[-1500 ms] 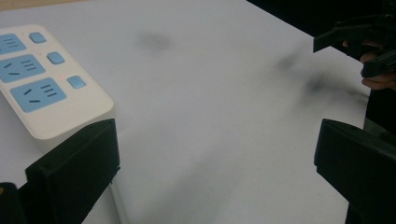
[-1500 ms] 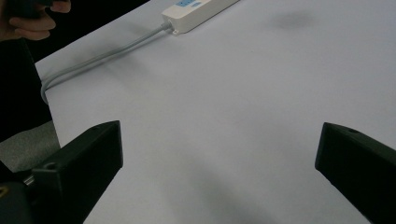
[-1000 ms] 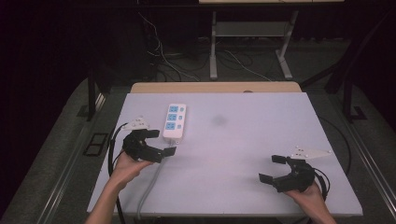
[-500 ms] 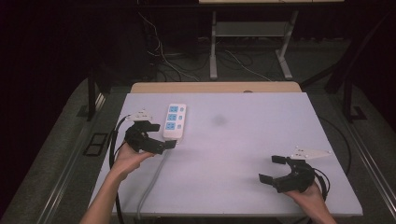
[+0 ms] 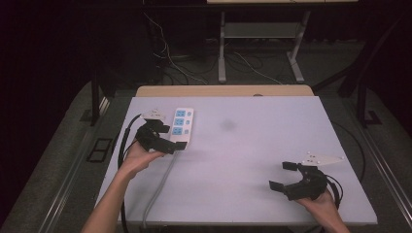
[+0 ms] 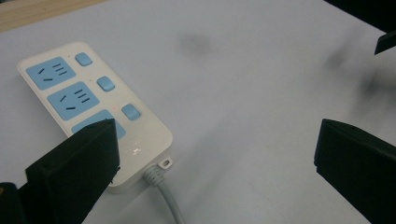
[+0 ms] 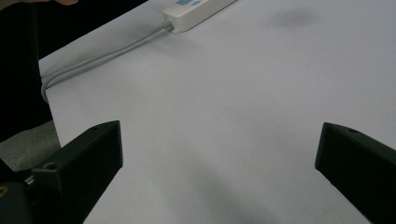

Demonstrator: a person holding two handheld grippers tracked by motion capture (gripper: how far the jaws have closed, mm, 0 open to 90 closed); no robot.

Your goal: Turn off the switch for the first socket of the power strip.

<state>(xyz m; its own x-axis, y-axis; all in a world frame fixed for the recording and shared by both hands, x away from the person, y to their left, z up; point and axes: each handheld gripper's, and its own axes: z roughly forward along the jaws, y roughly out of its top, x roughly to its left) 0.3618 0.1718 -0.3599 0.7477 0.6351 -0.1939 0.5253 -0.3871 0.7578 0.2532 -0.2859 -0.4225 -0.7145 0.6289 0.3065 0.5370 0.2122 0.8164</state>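
From the high view we see the white power strip lying at the left rear of the white table, its grey cord running back toward the near edge. Our left gripper hovers at the strip's near end, jaws spread wide and holding nothing; whether a jaw touches the casing we cannot tell from here. Our right gripper sits well apart at the near right, also wide open and empty.

In the left gripper view the power strip shows three blue sockets with three blue switches beside them. One jaw overlaps the nearest socket and the other stands far off over bare table, so only the strip's corner lies between them.

In the right gripper view the jaws gape over bare table, with the power strip and its cord far off.

We judge the risk to be a skewed grab: closing now could catch only a corner, spin the strip, or press a switch. The stiff cord may also drag it sideways
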